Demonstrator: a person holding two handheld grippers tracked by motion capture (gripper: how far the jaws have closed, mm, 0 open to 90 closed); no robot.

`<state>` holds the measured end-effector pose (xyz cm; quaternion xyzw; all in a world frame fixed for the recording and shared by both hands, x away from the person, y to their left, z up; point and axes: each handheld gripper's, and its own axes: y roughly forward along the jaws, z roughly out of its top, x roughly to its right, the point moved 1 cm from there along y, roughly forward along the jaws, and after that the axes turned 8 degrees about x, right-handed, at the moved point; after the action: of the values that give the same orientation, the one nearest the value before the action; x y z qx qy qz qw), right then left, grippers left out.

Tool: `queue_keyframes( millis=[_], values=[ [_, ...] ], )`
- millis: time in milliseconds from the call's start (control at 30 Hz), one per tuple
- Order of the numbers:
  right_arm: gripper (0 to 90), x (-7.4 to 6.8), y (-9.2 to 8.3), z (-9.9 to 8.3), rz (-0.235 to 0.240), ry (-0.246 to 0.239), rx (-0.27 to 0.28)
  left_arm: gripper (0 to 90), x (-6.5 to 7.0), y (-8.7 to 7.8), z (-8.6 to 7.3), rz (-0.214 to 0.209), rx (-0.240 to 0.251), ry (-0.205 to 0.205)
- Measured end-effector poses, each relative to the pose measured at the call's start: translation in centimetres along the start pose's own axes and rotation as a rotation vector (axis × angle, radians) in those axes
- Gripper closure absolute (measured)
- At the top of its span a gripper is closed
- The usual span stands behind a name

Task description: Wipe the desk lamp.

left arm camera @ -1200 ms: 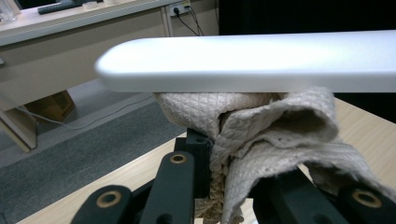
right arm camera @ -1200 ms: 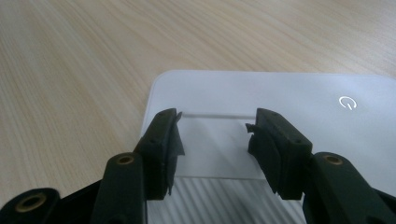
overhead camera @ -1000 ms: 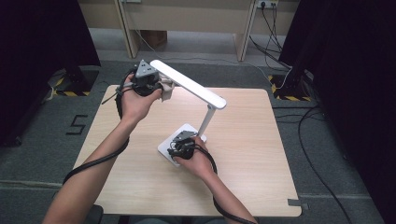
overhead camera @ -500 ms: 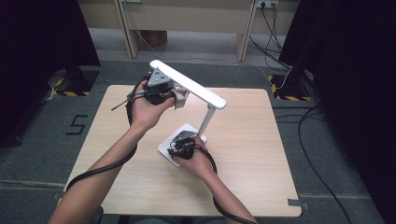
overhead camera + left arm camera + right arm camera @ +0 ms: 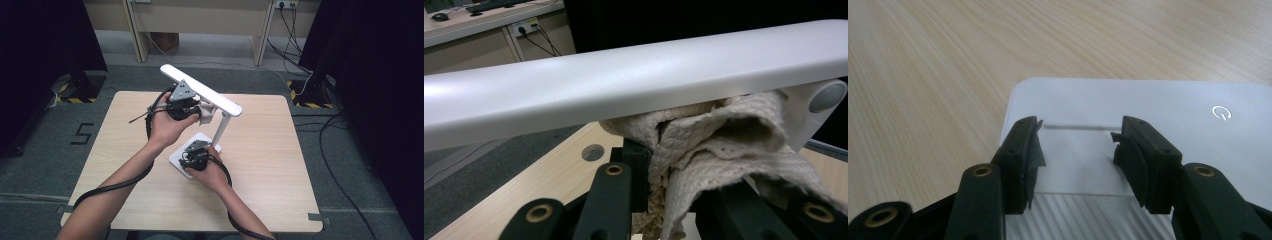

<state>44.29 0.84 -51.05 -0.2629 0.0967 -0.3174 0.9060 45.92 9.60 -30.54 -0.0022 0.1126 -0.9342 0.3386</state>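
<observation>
1. The high view is showing the whole white desk lamp point(image 5: 220, 117) standing on the light wooden table point(image 5: 280, 165), its long flat head bar slanting above a thin upright stem and a flat square white base point(image 5: 176, 160).
2. The left gripper point(image 5: 192, 111) is sitting just under the head bar, near the stem's top joint.
3. The left gripper view is revealing what the high view barely gives: a crumpled beige knitted cloth point(image 5: 704, 150) is being squeezed between nearly closed jaws and is pressing up against the underside of the matte white bar point(image 5: 624, 85).
4. The right gripper point(image 5: 196, 156) is resting at the near edge of the base.
5. The right gripper view is showing its jaws parted fairly wide over the base's edge point(image 5: 1083, 160); whether the pads are gripping it I cannot tell. A small power symbol point(image 5: 1220, 112) is showing on the base.
</observation>
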Motion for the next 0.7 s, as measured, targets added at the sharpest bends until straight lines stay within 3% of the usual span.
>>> queue_keyframes(
  millis=[300, 633, 700],
  values=[
    [50.5, 0.0, 0.0, 0.0, 0.0, 0.002, -0.004, 79.7, 1.4, 0.8, 0.1, -0.062, 0.018, 0.021],
    [48.4, -0.1, 0.1, 0.1, 0.006, 0.003, -0.014, 79.1, 1.6, 1.3, -0.3, -0.081, 0.017, 0.038],
    [49.2, -0.1, 0.1, 0.2, 0.023, -0.029, -0.015, 79.1, 1.6, 1.3, -0.3, -0.083, 0.015, 0.042]
  ],
)
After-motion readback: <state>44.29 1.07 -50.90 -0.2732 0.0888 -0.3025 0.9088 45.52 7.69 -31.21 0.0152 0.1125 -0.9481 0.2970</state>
